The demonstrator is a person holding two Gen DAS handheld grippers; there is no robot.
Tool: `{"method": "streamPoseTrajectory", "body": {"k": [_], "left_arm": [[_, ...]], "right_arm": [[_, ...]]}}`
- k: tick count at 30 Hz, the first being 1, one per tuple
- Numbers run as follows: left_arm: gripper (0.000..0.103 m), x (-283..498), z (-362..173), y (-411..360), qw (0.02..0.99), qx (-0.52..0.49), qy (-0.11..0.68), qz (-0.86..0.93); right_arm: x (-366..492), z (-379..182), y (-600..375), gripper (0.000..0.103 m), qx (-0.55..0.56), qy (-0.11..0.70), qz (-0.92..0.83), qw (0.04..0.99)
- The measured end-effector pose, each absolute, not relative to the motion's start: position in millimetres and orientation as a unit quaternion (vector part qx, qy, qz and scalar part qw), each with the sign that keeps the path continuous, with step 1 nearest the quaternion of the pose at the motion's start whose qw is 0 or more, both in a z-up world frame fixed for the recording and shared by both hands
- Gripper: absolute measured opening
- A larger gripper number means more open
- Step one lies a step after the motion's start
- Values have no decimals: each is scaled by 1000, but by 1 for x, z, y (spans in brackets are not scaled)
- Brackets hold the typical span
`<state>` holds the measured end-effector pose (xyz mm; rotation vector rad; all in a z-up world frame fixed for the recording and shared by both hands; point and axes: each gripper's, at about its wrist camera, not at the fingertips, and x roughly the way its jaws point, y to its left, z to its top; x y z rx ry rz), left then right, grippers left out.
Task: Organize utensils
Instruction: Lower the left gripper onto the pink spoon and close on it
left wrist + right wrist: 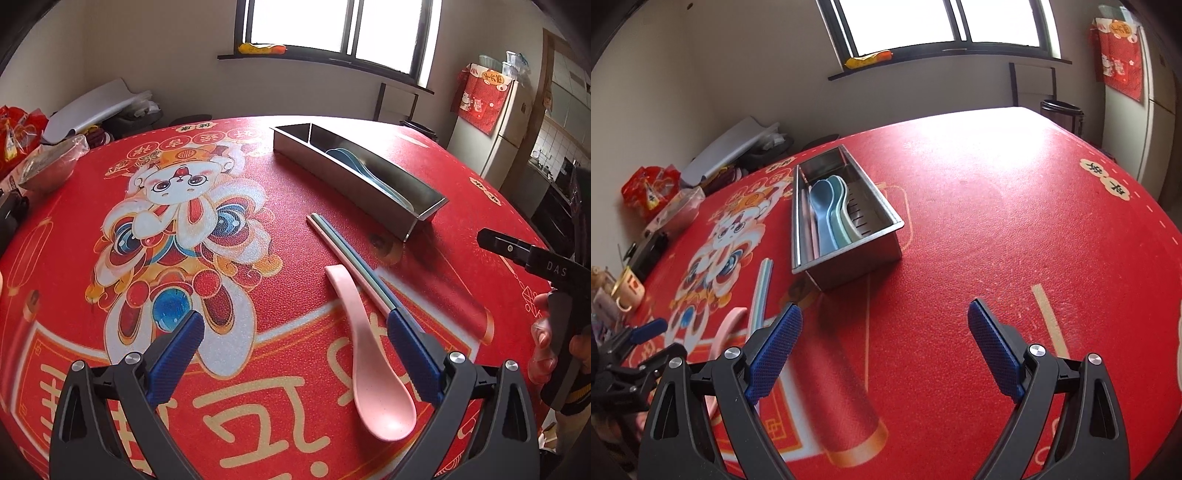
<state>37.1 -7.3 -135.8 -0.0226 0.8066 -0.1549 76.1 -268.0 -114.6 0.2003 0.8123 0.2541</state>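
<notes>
Utensils lie partly sorted on the red tablecloth (997, 206): the steel tray (849, 254) holds blue spoons (827, 214); chopsticks (351, 258) and pink spoon (373, 369) lie near. Left gripper (293, 332) and right gripper (884, 321) hover, jaws spread, empty.

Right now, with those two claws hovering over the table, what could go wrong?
The pink spoon lies partly under the open left gripper, touching the chopsticks; grabbing it might knock them. The metal utensil box already holds spoons, so another might land awkwardly on them.
</notes>
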Motion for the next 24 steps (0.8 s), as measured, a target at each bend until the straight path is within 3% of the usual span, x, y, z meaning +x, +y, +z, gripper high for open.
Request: {"method": "streamPoseTrajectory", "body": {"k": [13,18,23,24], "left_arm": [[95,35,-133,-6,920,-15,381,-88],[81,40,-138,-9,914,-26,391,-102],[47,47,-144,-15,903,-39,407,-129],[45,48,-146,-15,901,-44,410,-133]], "right_arm": [[70,-121,-260,88,100,395,124,905],[72,-123,-262,88,112,397,123,902],[71,-124,-260,88,110,395,129,903],[71,-124,-260,88,110,394,130,903]]}}
